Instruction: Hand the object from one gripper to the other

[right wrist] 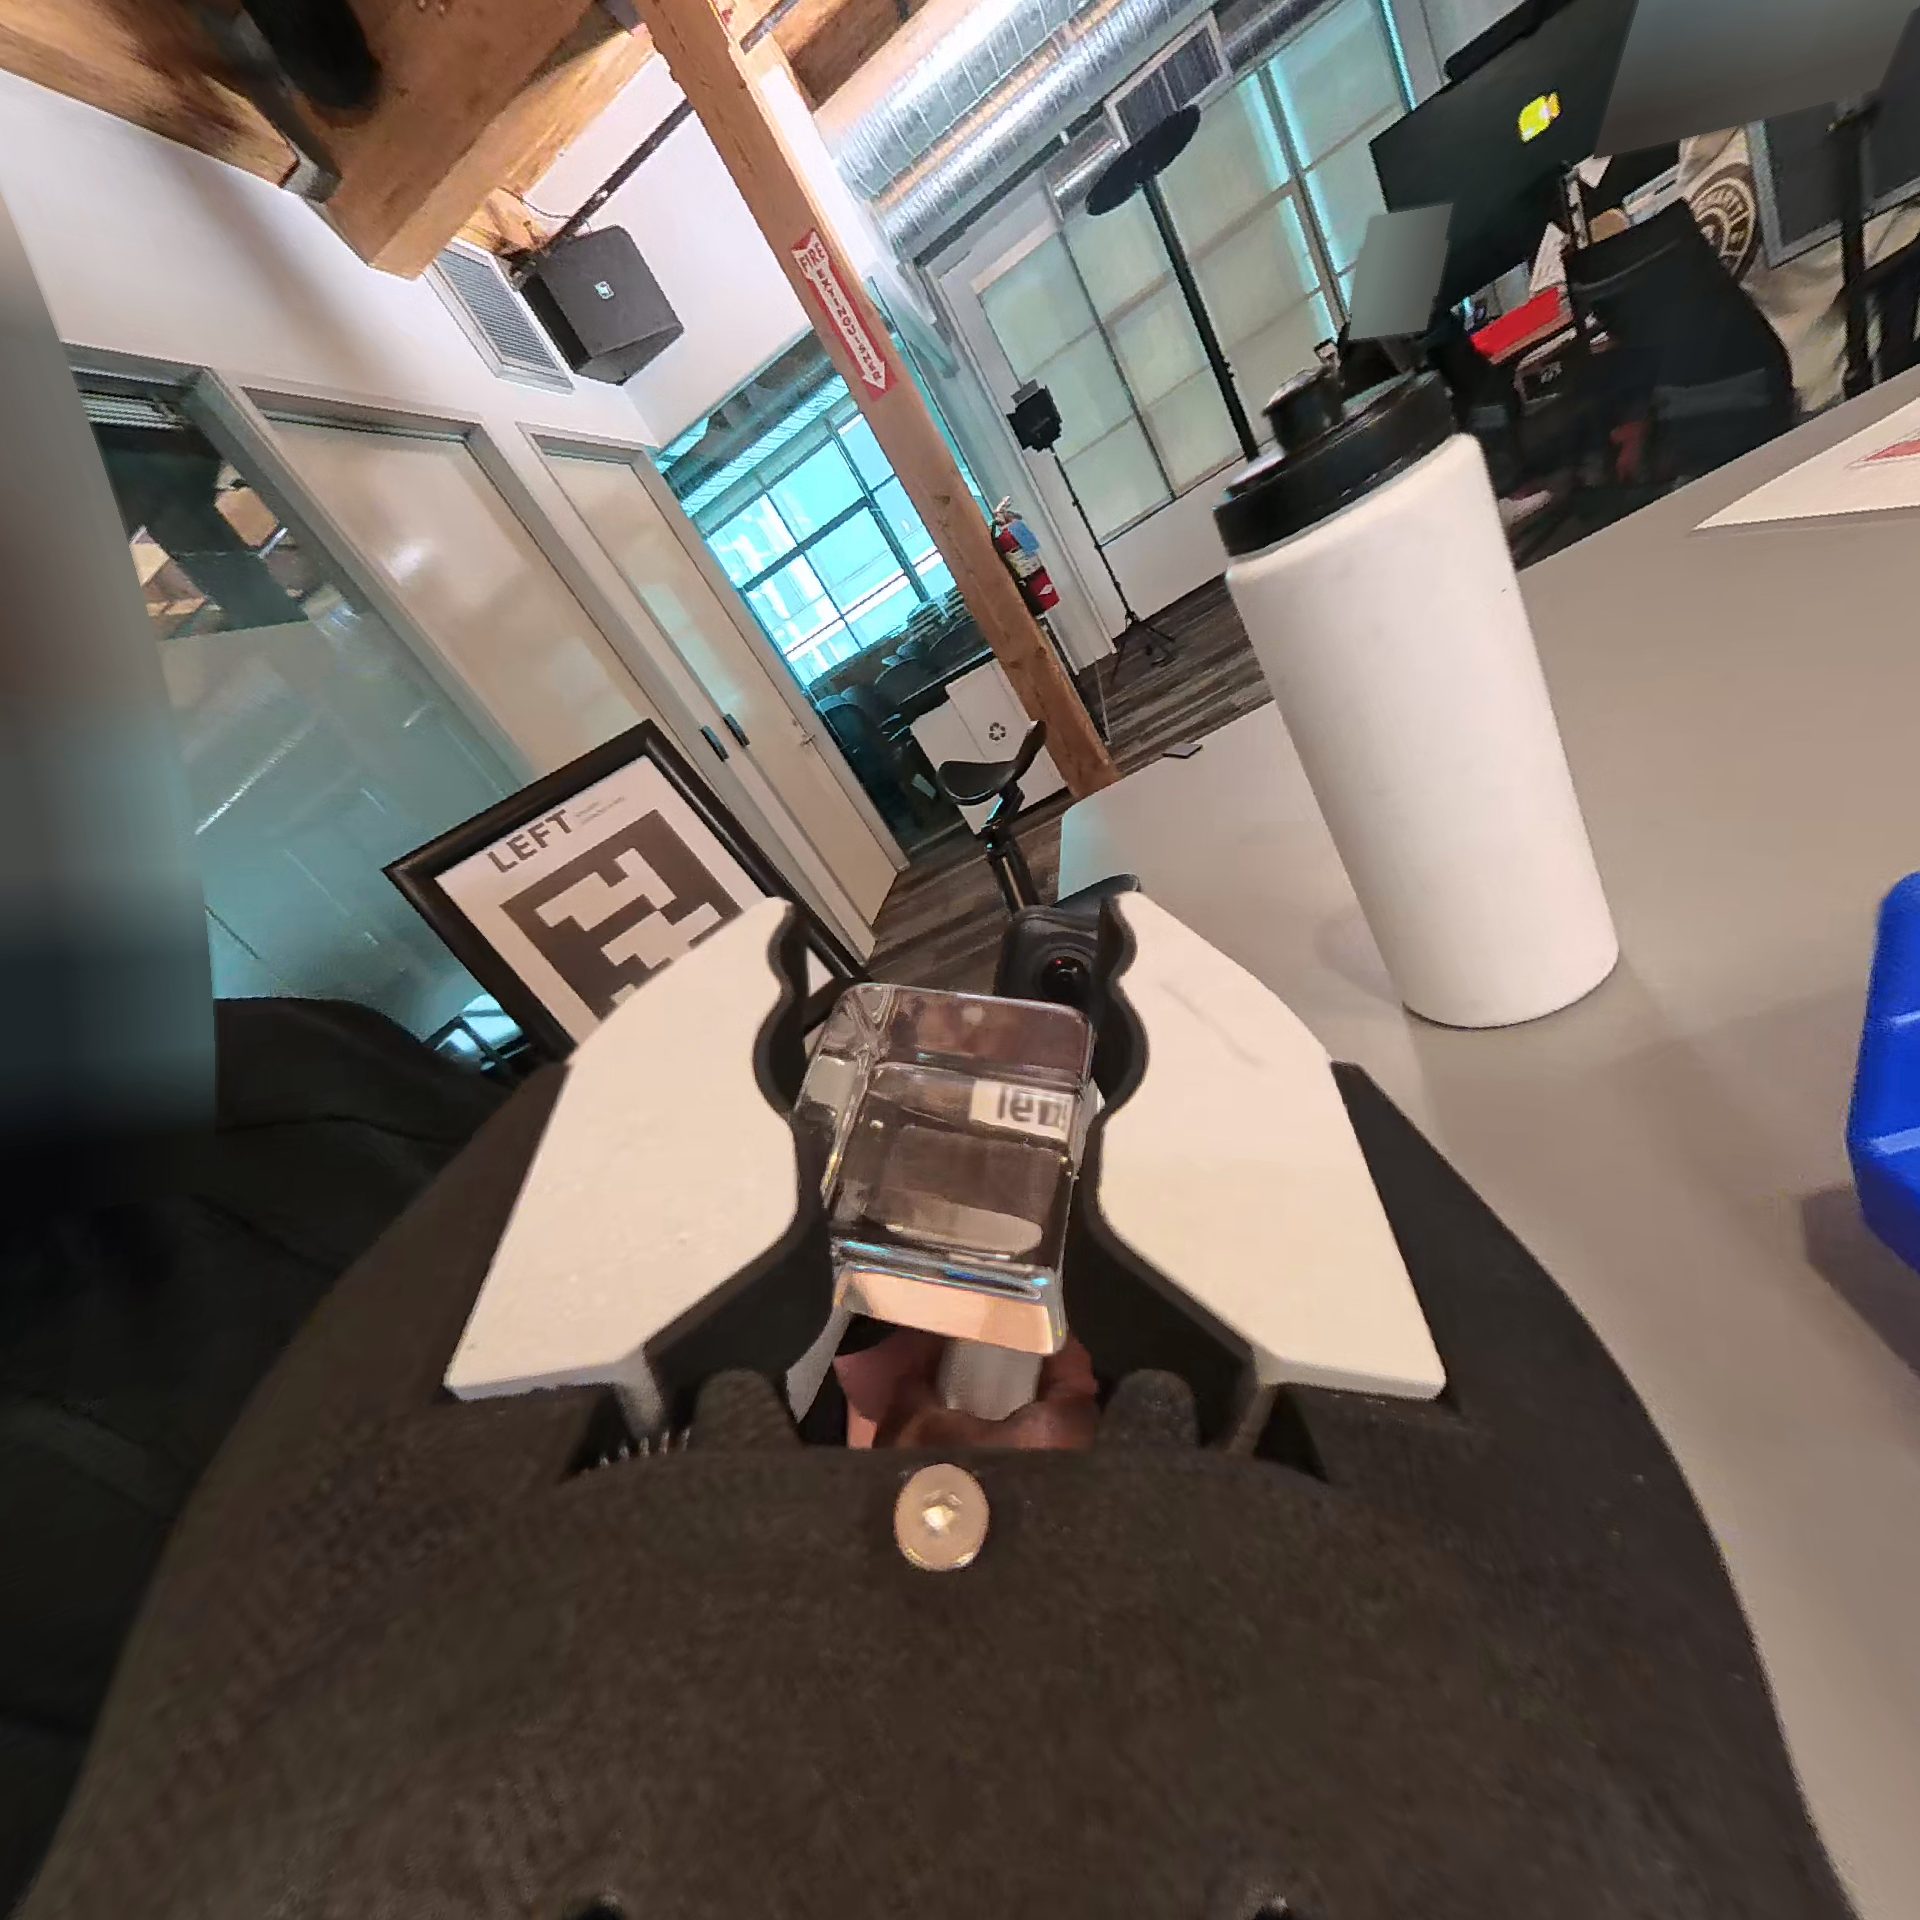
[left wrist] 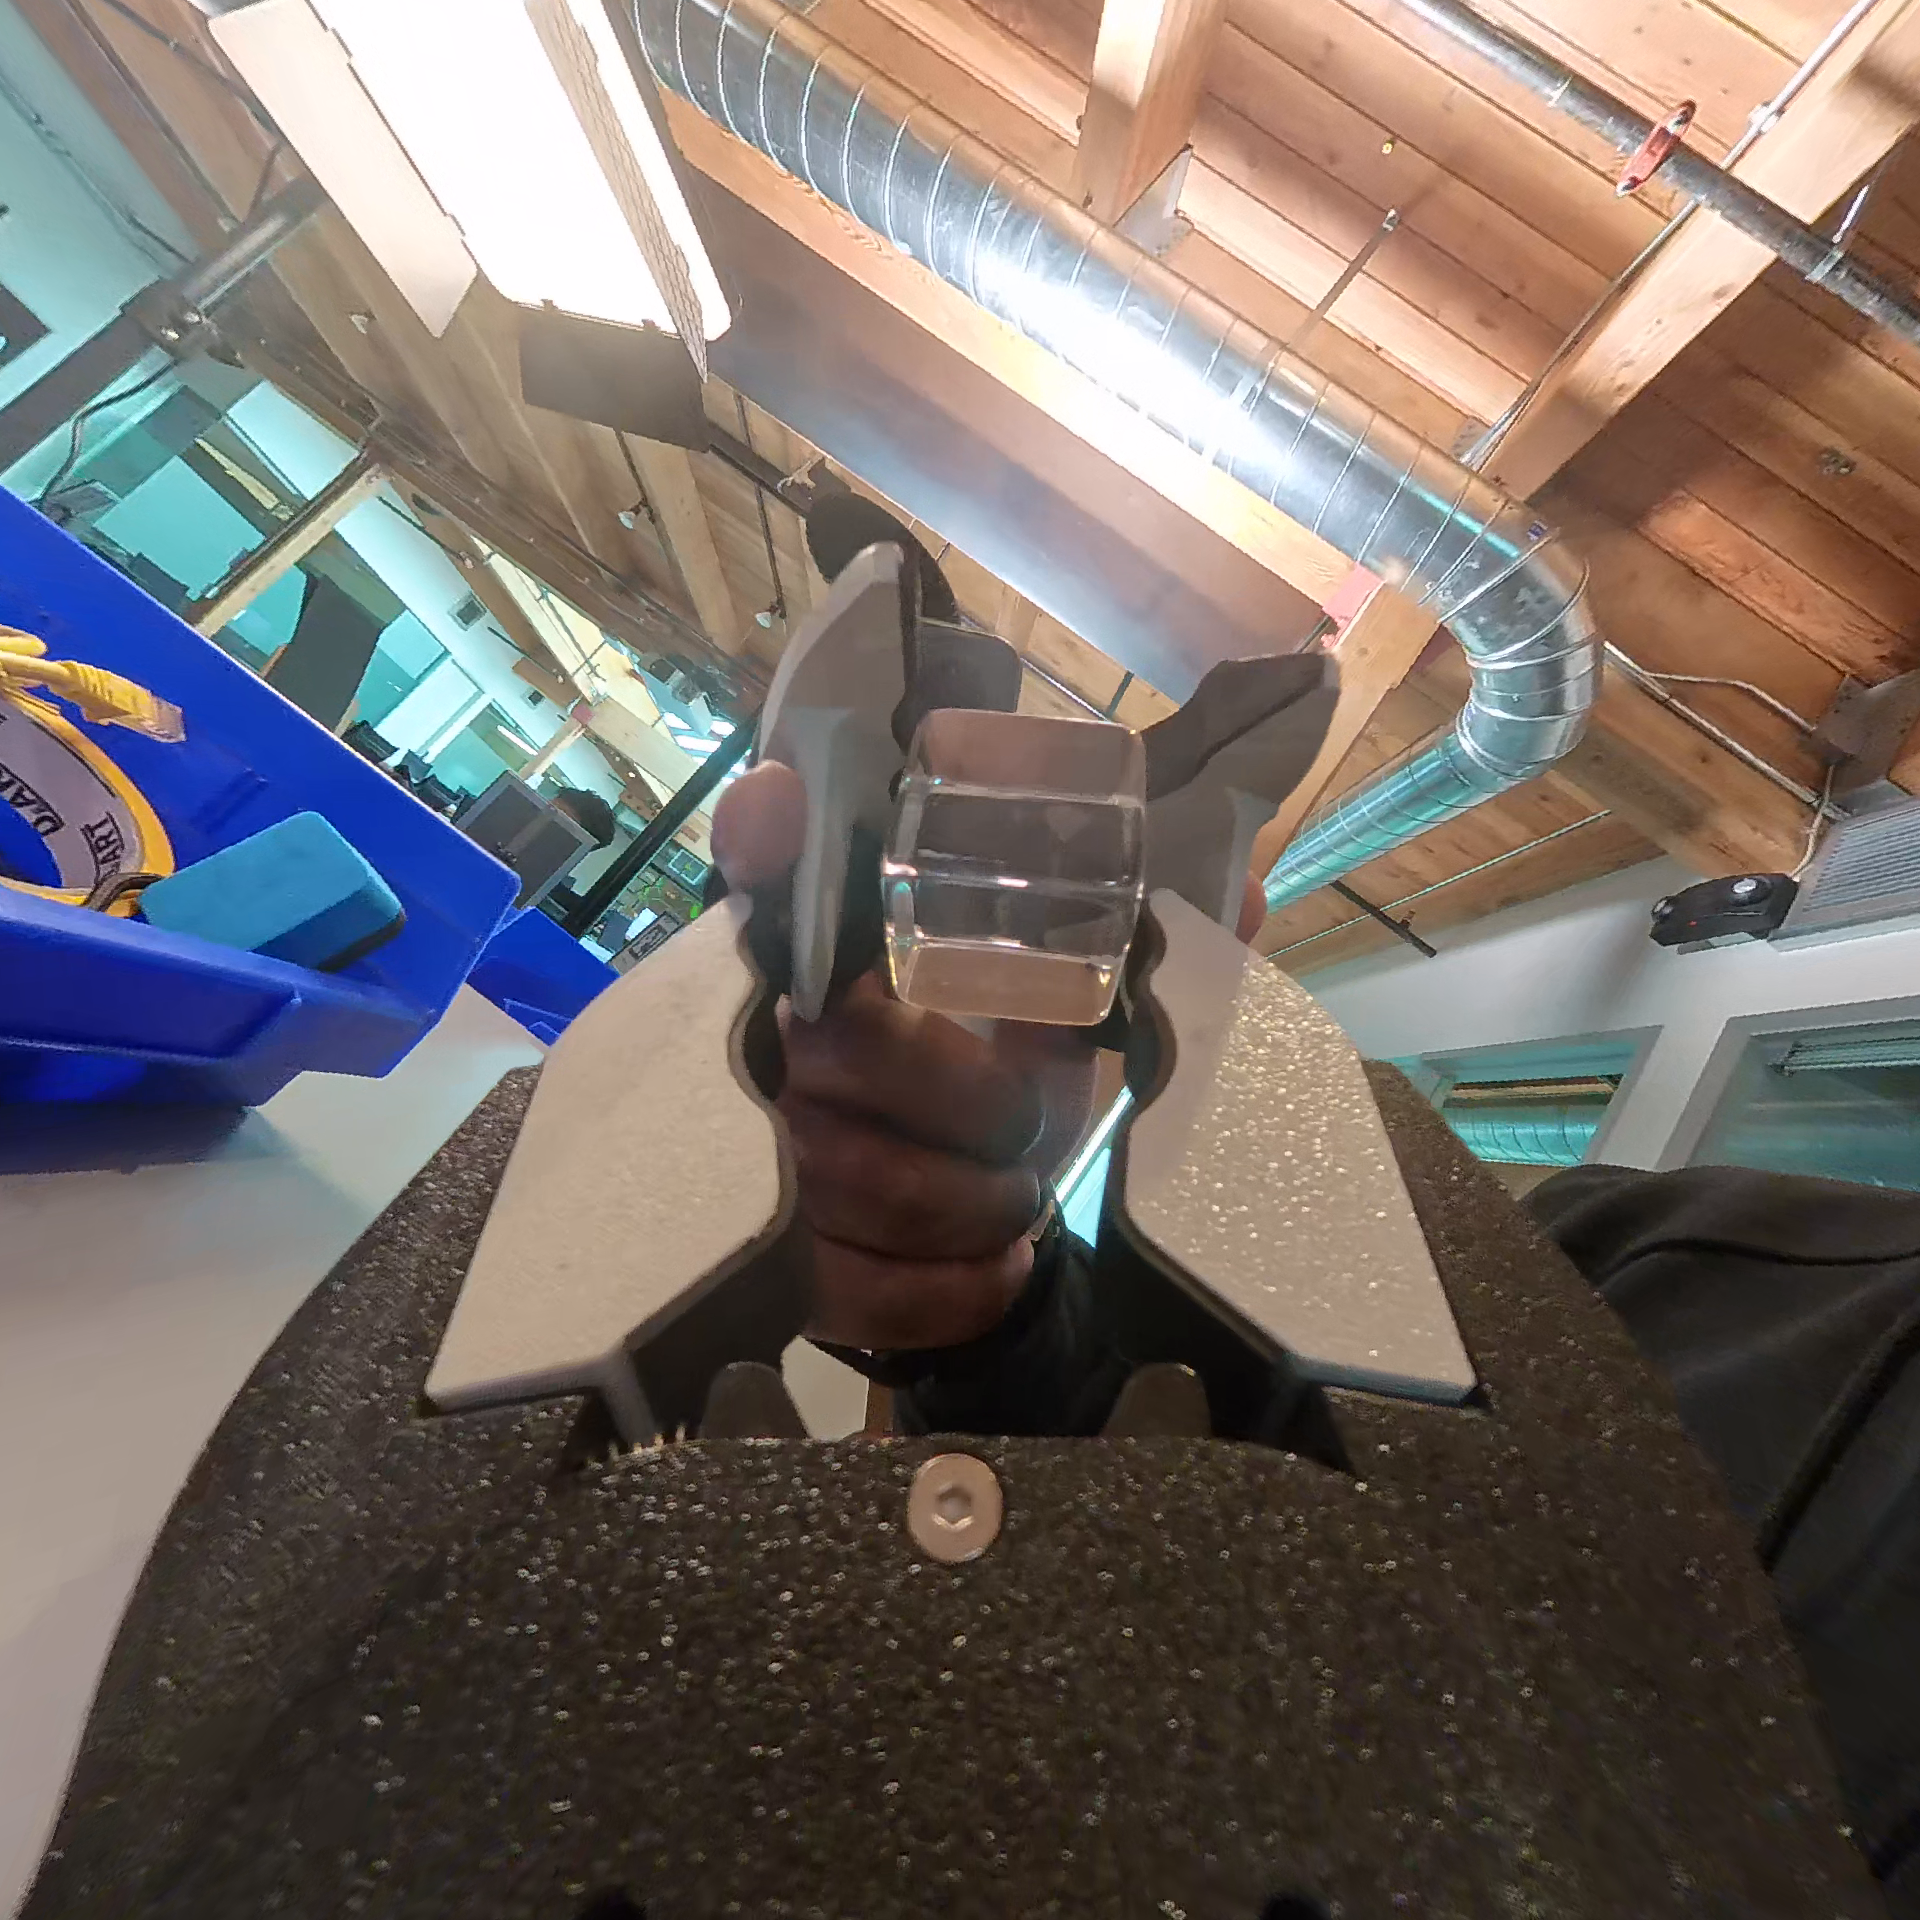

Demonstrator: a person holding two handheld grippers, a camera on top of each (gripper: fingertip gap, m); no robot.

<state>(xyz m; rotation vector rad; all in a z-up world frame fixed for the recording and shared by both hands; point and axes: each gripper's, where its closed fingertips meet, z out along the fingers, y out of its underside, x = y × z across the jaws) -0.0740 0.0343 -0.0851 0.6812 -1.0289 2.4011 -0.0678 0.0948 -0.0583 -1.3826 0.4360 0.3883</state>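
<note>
A clear cube [right wrist: 951, 1143] sits between the two white fingers of my right gripper [right wrist: 956, 909], which is shut on it. In the left wrist view the cube [left wrist: 1013, 873] is held up in the air in front of the camera. One grey right finger [left wrist: 826, 790] stands beside it, with the person's hand [left wrist: 904, 1195] behind. My left gripper [left wrist: 956, 904] is open. Its fingertips flank the cube and stand a little wider than it. The left gripper's camera [right wrist: 1049, 966] shows just beyond the cube.
A blue bin [left wrist: 260, 997] holding a teal block [left wrist: 270, 883] and a yellow cable stands on the grey table at the left. A white bottle with a black lid [right wrist: 1423, 727] stands on the table [right wrist: 1714, 831]. A framed marker board [right wrist: 582, 914] leans at the back. The gap from one gripper's tips to the other's is roughly 6 cm.
</note>
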